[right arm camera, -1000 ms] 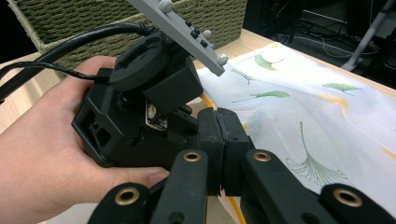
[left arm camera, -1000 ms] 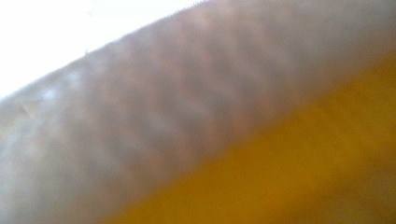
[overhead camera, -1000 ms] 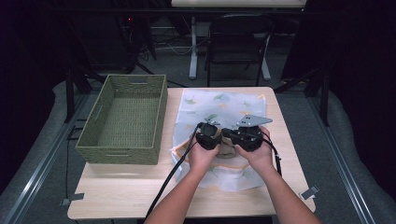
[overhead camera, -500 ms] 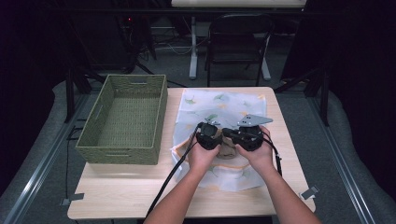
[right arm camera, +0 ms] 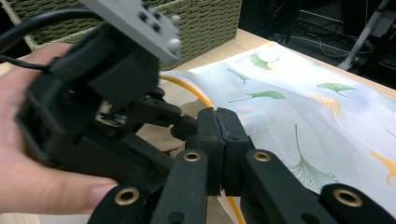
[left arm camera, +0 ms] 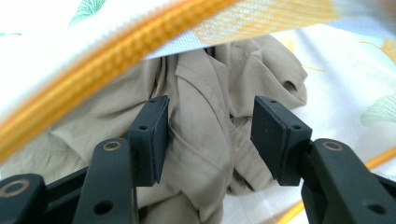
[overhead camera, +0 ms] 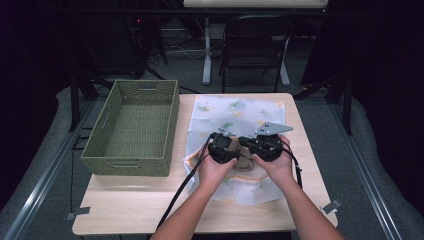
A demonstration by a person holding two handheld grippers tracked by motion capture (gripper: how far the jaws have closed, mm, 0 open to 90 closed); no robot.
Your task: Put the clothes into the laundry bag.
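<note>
The right gripper (right arm camera: 219,140) pinches the mesh bag's (overhead camera: 240,112) rim up — so the left gripper (left arm camera: 208,140), fingers just opening, frees the khaki garment (left arm camera: 205,112) inside.

No text, label, brand, number or sign can be read. The white bag (overhead camera: 240,125) beside the basket (overhead camera: 132,127) is printed with green and orange leaves, with no lettering among them.
</note>
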